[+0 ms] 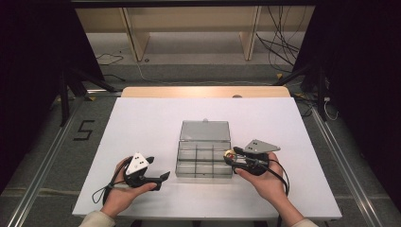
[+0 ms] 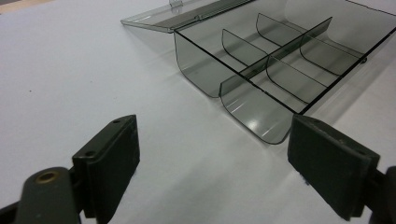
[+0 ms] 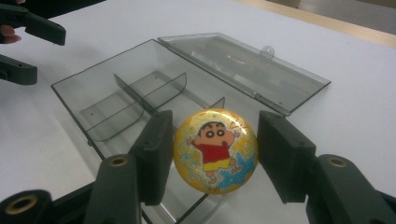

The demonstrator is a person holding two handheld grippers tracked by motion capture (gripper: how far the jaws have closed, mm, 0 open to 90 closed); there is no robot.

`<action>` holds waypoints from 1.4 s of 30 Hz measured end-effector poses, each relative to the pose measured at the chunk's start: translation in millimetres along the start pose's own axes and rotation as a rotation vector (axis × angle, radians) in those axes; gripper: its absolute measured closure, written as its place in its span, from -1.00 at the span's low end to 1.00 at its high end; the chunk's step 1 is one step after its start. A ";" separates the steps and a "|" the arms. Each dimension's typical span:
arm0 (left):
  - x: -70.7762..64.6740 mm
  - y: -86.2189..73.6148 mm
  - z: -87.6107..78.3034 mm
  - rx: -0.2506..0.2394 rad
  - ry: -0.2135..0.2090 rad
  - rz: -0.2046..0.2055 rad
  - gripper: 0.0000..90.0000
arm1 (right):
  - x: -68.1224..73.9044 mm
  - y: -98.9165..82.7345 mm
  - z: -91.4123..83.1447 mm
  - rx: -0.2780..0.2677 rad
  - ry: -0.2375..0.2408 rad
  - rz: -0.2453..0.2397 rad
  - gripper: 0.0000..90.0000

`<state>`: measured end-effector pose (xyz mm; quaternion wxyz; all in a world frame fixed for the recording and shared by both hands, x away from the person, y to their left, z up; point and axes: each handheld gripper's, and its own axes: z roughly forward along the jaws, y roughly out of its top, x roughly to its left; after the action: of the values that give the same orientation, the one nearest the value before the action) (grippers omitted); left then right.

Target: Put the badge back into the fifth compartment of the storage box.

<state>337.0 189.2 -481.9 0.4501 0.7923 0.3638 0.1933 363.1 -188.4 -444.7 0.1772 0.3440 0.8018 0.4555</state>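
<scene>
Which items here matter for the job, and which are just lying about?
In play:
- round yellow cartoon badge, held in the right hand-held gripper
- clear smoky plastic compartment box, lid open

Lying about:
- black cables on the floor
- light wooden shelving behind the table

White table point(image 1: 142, 123); open clear compartment box point(image 1: 204, 153) on it.

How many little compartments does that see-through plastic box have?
6. The clear smoky plastic box holds two rows of three, split by one long divider: one row beside its open lid, one row nearer the person. None seem hidden.
</scene>
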 end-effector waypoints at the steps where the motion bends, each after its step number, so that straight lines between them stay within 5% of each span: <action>1: 0.0 0.0 0.0 0.000 0.000 0.000 -0.63 | 0.6 0.3 0.5 0.000 0.002 0.001 0.05; 42: -1.3 1.1 1.6 -0.001 -0.004 0.003 -0.62 | 25.3 10.4 22.9 0.020 0.060 -0.040 0.06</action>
<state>337.6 187.0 -481.7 0.4511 0.7929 0.3616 0.1924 363.1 -152.9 -447.0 0.1589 0.3159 0.8178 0.4540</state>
